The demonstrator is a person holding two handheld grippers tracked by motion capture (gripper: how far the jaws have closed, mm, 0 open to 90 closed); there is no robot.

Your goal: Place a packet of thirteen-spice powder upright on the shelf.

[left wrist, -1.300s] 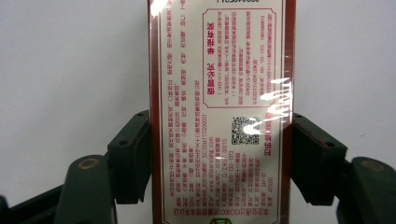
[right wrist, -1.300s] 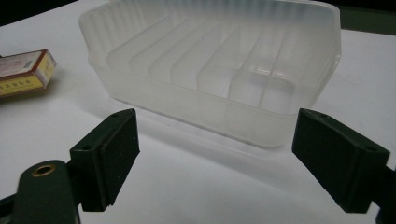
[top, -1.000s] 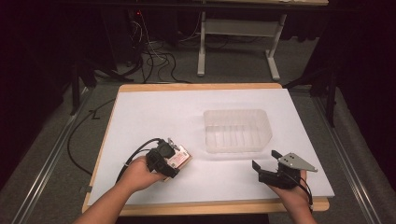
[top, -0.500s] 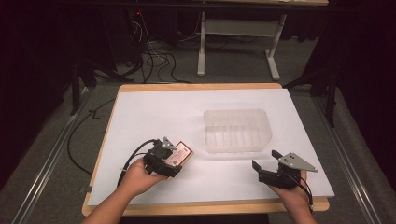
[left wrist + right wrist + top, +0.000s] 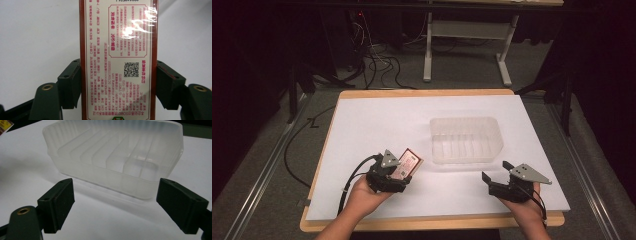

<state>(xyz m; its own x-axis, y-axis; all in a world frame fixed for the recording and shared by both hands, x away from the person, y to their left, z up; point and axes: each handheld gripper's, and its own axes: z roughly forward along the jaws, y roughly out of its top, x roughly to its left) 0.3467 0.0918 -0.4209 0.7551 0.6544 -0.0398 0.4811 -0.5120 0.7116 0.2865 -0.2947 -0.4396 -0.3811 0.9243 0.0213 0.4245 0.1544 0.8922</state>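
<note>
Carton (image 5: 118,60) of red print clamped in my left gripper (image 5: 398,172), right gripper (image 5: 496,171) wide and empty, plastic bin (image 5: 466,139) unfilled.

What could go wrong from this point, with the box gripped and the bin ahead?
1. The left gripper pinches the glossy red-and-white printed box only by its narrow side edges; the film wrap may let it slip.
2. The light translucent ribbed plastic bin sits unheld, the open right gripper short of it; a bump might shift it.
</note>
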